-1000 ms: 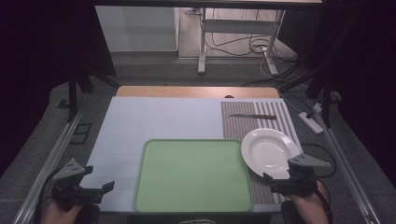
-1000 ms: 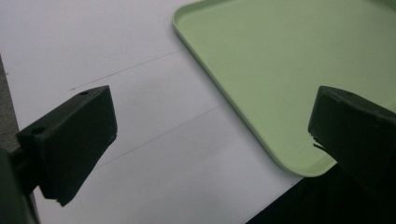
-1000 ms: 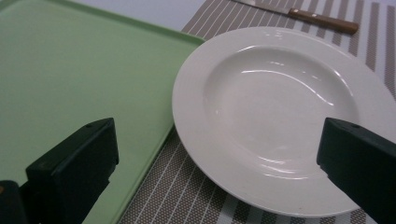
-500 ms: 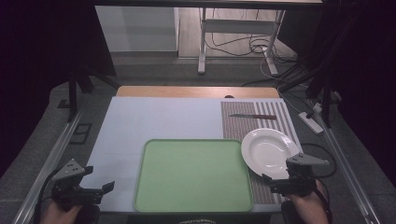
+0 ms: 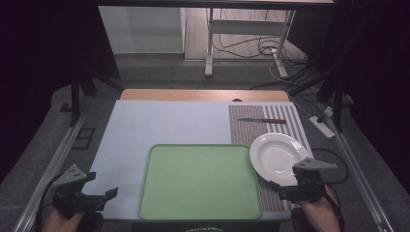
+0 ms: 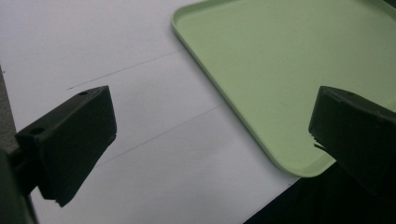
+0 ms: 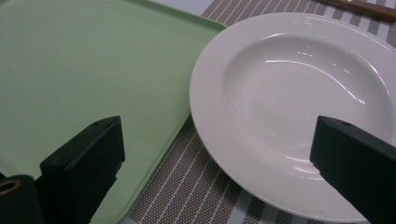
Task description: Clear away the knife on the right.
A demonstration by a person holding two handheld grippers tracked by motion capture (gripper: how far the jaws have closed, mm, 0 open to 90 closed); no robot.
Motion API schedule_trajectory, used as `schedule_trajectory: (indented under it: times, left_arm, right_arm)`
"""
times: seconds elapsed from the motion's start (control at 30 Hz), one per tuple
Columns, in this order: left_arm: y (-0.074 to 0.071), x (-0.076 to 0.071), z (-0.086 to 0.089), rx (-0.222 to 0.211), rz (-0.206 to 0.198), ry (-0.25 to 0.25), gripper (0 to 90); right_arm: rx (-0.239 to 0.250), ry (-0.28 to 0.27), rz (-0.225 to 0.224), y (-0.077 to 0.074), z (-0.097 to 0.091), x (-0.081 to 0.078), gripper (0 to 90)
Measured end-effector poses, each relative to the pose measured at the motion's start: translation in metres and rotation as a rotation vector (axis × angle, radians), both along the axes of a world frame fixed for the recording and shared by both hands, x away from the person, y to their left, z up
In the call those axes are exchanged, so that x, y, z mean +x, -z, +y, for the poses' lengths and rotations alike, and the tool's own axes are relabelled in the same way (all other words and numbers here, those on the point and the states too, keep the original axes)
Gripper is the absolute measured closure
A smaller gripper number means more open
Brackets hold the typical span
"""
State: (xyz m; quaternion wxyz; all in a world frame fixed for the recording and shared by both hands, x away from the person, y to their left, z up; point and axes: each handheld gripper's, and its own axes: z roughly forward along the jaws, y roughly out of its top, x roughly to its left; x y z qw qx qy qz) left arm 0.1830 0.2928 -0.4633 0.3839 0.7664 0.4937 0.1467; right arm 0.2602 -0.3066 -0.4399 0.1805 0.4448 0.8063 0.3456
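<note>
No change from earlier frames — left hand-held gripper (image 5: 99,194) and right hand-held gripper (image 5: 284,189) both wide apart, empty.

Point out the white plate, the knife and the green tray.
white plate (image 5: 276,155): high view, centre of its bowl.
knife (image 5: 262,120): high view, middle, where blade meets handle.
green tray (image 5: 199,180): high view, bare flat floor.

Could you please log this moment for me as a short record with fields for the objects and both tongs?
surface: pale sheet on table
tray: green tray, empty, centre front
mat: striped mat right of tray
plate: white plate, empty, on mat
knife: knife behind plate, on mat
left tongs: open, holding nothing
right tongs: open, near plate's front edge
</note>
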Motion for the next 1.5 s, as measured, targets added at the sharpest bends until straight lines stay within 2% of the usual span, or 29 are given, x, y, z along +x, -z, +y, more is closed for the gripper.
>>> schedule_trajectory:
  times: [0.07, 0.27, 0.6, 0.9, 1.07, 1.33, 1.5]
  left_arm:
    - [0.0, 0.0, 0.0, 0.001, 0.001, 0.0, 0.5]
    - [0.0, 0.0, 0.001, -0.005, 0.003, -0.005, 0.3]
    - [0.0, 0.0, 0.0, 0.001, 0.001, -0.006, 0.1]
    - [0.0, 0.0, 0.0, 0.003, 0.002, -0.006, 0.3]
    - [0.0, 0.0, -0.001, 0.005, 0.0, -0.006, 0.2]
    - [0.0, 0.0, 0.0, 0.001, 0.0, -0.009, 0.2]
    - [0.0, 0.0, 0.0, -0.001, 0.002, -0.01, 0.2]
  right_arm:
    - [0.038, 0.014, 0.005, -0.001, 0.001, 0.003, 3.4]
    - [0.028, 0.005, -0.007, -0.002, 0.003, 0.009, 2.9]
    - [0.052, -0.019, -0.01, -0.003, 0.005, 0.022, 2.9]
    - [0.056, -0.016, 0.021, -0.001, 0.01, 0.039, 1.2]
    - [0.03, -0.003, 0.024, 0.0, 0.013, 0.051, 1.2]
    - [0.026, 0.014, 0.057, 0.006, 0.015, 0.071, 0.0]
    - [0.008, 0.015, 0.054, 0.007, 0.018, 0.081, 0.0]
